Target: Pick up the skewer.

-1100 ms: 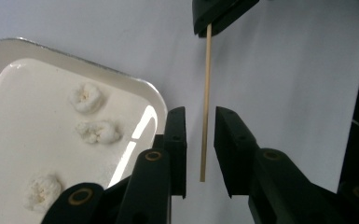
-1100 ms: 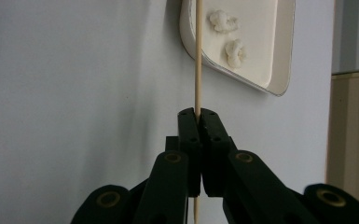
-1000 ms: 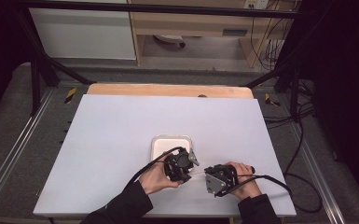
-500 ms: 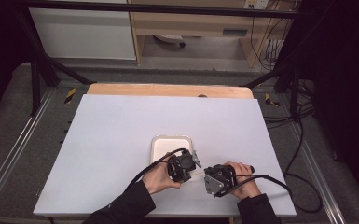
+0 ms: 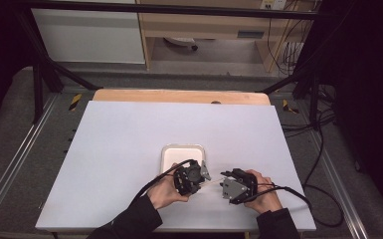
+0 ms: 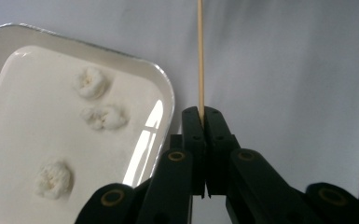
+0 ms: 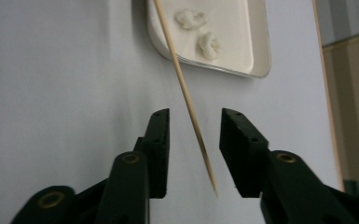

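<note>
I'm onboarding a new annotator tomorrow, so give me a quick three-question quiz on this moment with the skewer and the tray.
1. True or false: the left tongs are shut on the wooden skewer.
2. How many white lumps lie in the tray as seen in the left gripper view? A) one B) three C) five
3. Fill in: the right tongs are ____, with the skewer's pointed end between their jaws.

Key
1. True: both jaws press together on the skewer's end.
2. B: three lumps rest on the tray's white floor.
3. Open: a gap shows on each side of the skewer.
</note>
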Motion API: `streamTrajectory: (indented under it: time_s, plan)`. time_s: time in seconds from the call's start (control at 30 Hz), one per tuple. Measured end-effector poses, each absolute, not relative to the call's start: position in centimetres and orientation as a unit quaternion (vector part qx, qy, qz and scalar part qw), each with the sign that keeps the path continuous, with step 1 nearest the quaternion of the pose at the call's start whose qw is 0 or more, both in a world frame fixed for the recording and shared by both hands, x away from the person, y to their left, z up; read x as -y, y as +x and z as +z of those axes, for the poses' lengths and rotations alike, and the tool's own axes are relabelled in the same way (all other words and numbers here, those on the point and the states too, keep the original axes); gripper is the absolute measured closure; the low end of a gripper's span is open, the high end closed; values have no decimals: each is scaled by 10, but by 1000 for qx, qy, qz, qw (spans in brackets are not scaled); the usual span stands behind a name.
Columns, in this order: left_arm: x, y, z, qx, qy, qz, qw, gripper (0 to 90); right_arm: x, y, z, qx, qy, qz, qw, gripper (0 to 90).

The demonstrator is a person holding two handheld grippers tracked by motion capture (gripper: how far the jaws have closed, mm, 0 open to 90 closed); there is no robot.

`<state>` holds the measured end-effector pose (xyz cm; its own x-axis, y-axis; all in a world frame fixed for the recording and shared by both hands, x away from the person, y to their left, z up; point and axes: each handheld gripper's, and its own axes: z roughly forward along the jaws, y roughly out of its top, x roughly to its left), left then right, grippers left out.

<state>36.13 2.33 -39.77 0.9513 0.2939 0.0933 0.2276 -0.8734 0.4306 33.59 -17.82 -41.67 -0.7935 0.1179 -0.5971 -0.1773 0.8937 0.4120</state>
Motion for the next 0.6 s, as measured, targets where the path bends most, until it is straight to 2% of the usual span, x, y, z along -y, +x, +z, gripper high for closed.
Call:
streamTrajectory:
  time_s: [0.3, 0.6]
  plan:
    - [-49, 361, -398, -159, 958, 87, 223, 887, 192, 349, -423, -904, 135, 281, 294, 278]
    - [-85, 357, -395, -194, 939, 103, 265, 887, 203, 354, -431, -886, 249, 314, 231, 139]
